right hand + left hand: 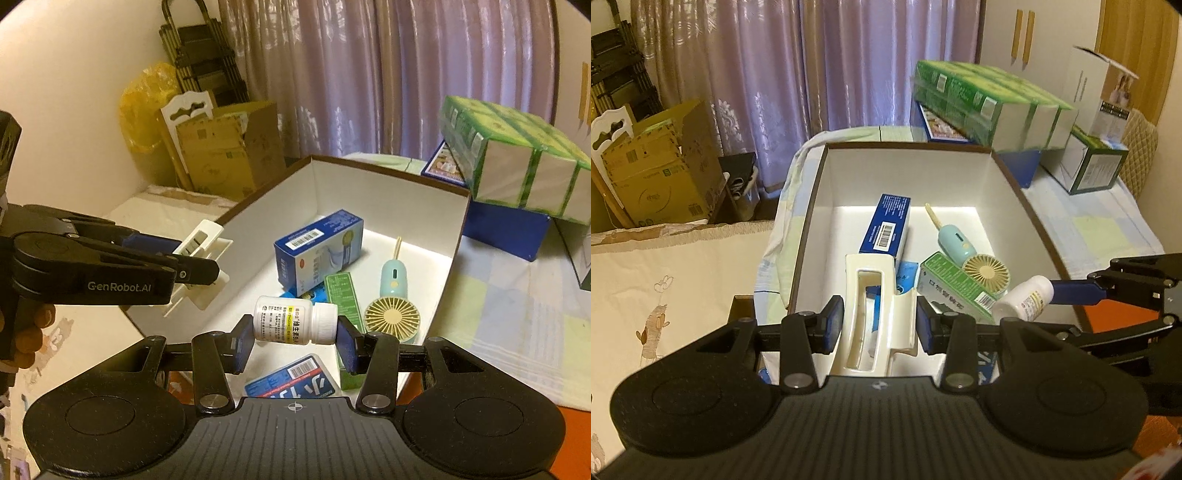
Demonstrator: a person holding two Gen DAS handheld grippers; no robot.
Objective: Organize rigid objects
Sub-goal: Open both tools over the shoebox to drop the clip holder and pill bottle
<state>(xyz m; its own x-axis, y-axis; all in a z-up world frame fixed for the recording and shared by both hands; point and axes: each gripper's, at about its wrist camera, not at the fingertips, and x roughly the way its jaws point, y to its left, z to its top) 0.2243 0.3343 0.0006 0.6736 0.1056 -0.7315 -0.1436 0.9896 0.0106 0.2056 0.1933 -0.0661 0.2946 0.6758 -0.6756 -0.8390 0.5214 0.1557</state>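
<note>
Two loads hang over the box (812,206) at once, and you carry one in each claw. Your left claw (880,325) is clenched on the cream clip (875,314), whose long axis runs away from you, along the fingers, above the box's near left part. Your right claw (295,341) grips the white bottle (295,320) end to end, base on the left pad and cap on the right, so its long axis lies crosswise. Both claws tilt down toward the box floor, so each release looks like a short drop, not a reach.

Below the bottle, nearest you, lies a flat blue card pack (295,376). Just beyond it a green carton (341,295) lies lengthwise, with the yellow fan head (392,317) touching its right side and the fan's mint handle (393,280) pointing to the far wall. Farther in, a blue carton (317,247) rests tilted on something under it. The bare floor sits along the left wall and in the far right corner, so the clip probably has the freer landing.

Beyond the box, on the right, green-wrapped packs (517,158) sit stacked on a dark blue box (502,229).
</note>
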